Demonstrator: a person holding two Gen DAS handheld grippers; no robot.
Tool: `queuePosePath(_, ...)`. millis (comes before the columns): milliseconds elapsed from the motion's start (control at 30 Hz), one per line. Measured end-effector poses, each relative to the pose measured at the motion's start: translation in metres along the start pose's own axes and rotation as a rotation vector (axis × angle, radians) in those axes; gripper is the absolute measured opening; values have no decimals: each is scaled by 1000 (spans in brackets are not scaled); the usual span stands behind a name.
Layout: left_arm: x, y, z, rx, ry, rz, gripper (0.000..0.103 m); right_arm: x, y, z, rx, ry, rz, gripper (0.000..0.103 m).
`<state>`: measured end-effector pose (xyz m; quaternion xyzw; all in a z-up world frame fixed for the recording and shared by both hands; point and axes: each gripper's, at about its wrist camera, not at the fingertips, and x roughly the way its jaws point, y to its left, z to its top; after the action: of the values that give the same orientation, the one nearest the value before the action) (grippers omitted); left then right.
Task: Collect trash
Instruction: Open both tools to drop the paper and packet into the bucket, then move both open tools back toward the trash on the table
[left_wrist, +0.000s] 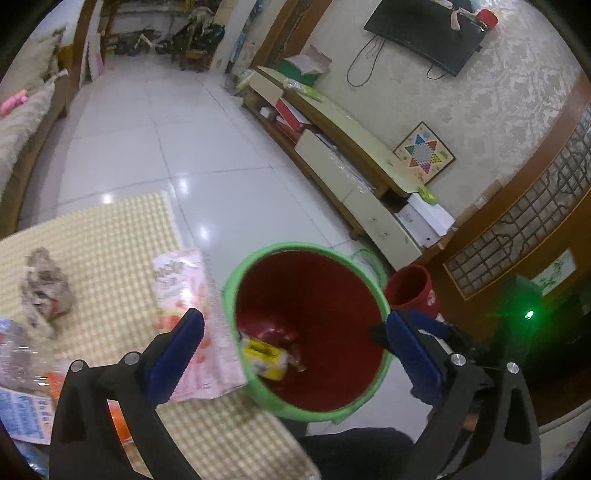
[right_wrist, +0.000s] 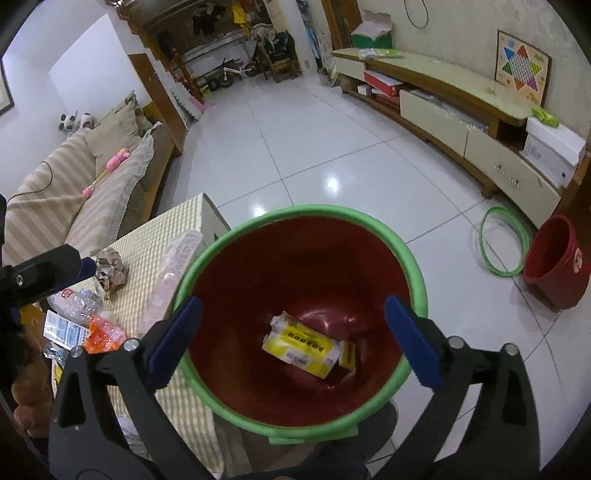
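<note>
2 empty grippers (right_wrist: 293, 341), 1 bin (right_wrist: 415, 266), 2 cartons (right_wrist: 301, 345)

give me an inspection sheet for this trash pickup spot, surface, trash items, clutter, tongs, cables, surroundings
Surface: checked table mat, trash lying on it.
Job's things: red bin with green rim beside the table; yellow box at its bottom. On the mat: pink snack bag, crumpled paper, clear plastic bottle, orange wrapper.
Clutter: printed blue-white carton beside the bottle.
Tongs: left tongs open, empty, spanning the pink bag and bin; right tongs open, empty, over the bin.
Cables: black cords hanging under the TV.
Surroundings: tiled floor, sofa, TV cabinet, second red bucket, green hoop.
</note>
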<state>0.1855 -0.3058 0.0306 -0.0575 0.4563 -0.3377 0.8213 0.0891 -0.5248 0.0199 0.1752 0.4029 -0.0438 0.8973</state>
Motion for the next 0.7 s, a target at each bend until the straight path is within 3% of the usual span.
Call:
queuePosePath(367, -79, 57, -15, -61, -68, 154, 95, -17, 76, -3, -83, -10, 28, 98)
queuePosePath(700, -167, 133, -52, -145, -141, 308, 95, -11, 178, -20, -204, 25, 93, 98)
